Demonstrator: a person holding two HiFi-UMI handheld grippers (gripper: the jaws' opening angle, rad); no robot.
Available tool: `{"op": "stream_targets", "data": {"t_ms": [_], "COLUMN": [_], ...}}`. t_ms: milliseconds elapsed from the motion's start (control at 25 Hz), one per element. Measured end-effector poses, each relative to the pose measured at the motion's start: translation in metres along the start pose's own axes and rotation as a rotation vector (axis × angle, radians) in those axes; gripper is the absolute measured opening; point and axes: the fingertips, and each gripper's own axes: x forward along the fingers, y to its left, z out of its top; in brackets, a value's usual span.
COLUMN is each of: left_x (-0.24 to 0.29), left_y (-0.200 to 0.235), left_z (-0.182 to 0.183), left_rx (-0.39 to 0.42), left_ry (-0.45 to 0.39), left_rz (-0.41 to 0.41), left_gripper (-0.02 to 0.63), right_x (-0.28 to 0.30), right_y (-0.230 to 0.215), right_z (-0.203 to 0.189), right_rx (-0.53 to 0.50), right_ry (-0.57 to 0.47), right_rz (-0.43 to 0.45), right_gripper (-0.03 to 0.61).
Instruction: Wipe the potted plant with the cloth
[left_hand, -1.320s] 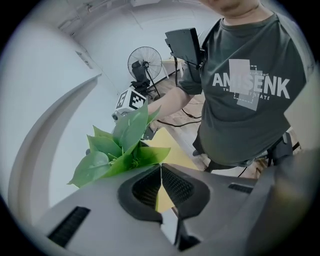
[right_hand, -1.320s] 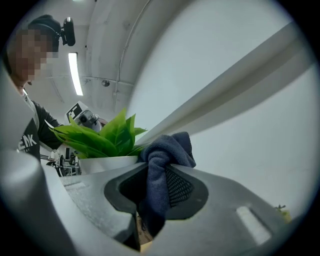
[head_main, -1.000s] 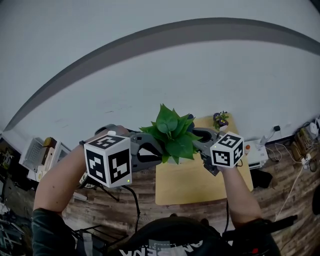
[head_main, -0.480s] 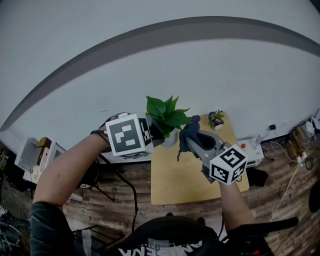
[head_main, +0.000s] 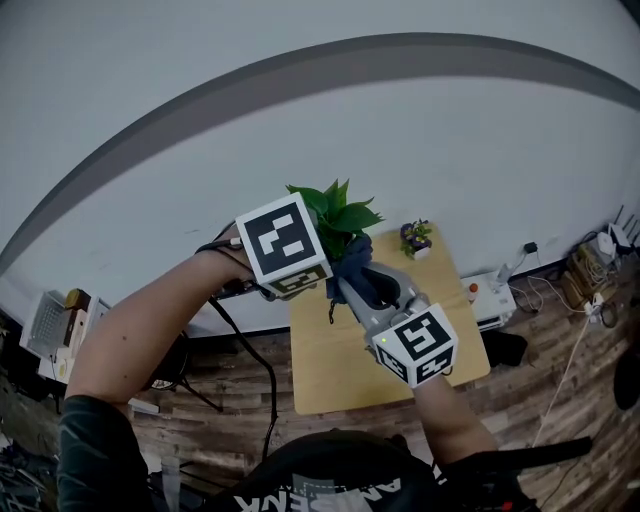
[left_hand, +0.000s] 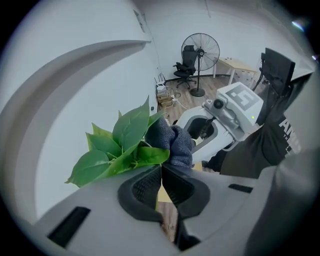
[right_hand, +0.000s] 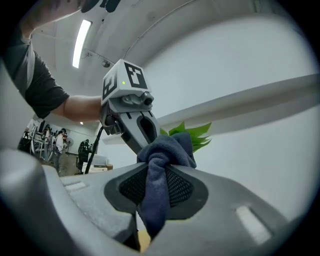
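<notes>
left gripper (left_hand: 161, 169): fingers pinched together on plant (left_hand: 120, 145) | right gripper (right_hand: 156, 172): fingers clamped on cloth (right_hand: 167, 147), cloth touching leaves | both above desk (head_main: 330, 370)

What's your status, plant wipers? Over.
Left gripper shut on plant, by a leaf. Right gripper shut on cloth, cloth against leaves. Nothing blocking.

Light wooden table (head_main: 330, 380), small flowering pot (head_main: 415, 240) at far corner

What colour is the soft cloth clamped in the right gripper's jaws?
The soft bunched cloth is dark greyish blue; the right gripper view shows it best.
</notes>
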Motion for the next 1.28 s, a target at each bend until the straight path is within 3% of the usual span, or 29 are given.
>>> {"op": "stream_targets", "data": {"t_ms": [400,640,1040,1280], "left_x": [-0.001,0.011,0.013,0.019], "left_y": [0.001,0.021,0.026,0.025], "left_z": [0.01,0.034,0.04,0.039], "left_rx": [-0.034,-0.131,-0.202,-0.181], "left_ry": [0.026,0.045,0.039,0.072], "left_rz": [-0.024,-0.047,-0.052,0.003], "left_gripper": [0.008,0.008,0.008,0.008], "right_x": [0.006,0.003,0.012,0.027], "right_y": [-0.016,-0.046,-0.003,-0.007], "right_z": [-0.051,-0.085,-0.02,-0.025], "right_rx": [0.014,0.062,0.0,0.023], "right_ry": [0.081,0.161,0.039,0.054], "right_rz": [-0.087,-0.132,-0.137,-0.217], "right_gripper": [0.087,0.087,0.087,0.087]}}
